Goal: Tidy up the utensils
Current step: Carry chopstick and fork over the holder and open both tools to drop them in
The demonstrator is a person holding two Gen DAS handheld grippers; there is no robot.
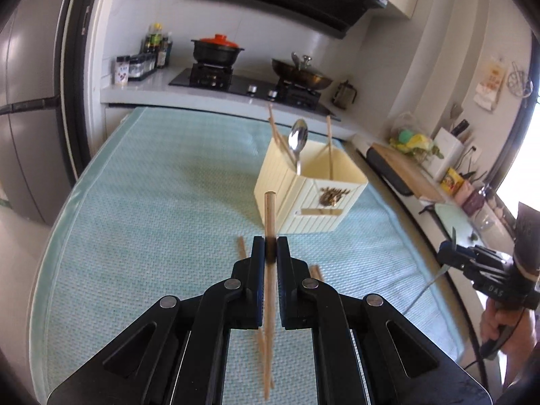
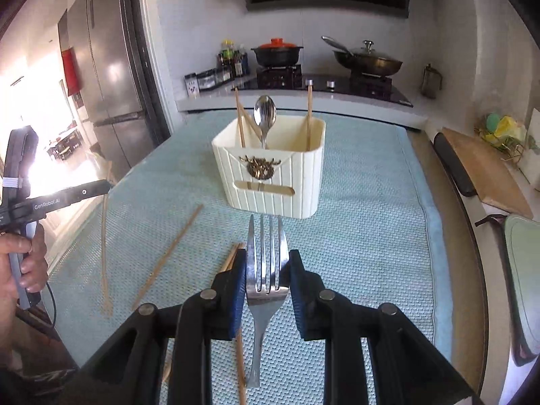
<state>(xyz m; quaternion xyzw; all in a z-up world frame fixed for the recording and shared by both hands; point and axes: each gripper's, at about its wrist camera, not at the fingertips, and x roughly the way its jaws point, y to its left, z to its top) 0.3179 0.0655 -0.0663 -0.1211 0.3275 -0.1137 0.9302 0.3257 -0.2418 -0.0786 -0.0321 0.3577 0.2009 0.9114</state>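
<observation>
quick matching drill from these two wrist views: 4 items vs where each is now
1. silver metal fork
2. shiny metal spoon
3. single wooden chopstick
4. black clay pot with red lid

A. on the stove burner
B. standing in the cream ribbed plastic holder
C. clamped in the left gripper
D. clamped in the right gripper

Pairs: 1-D, 2-B, 3-C, 4-A

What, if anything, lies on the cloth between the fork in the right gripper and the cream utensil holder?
In the right wrist view, only bare teal cloth shows between the fork tines and the utensil holder; the loose chopsticks lie off to the left.
</observation>
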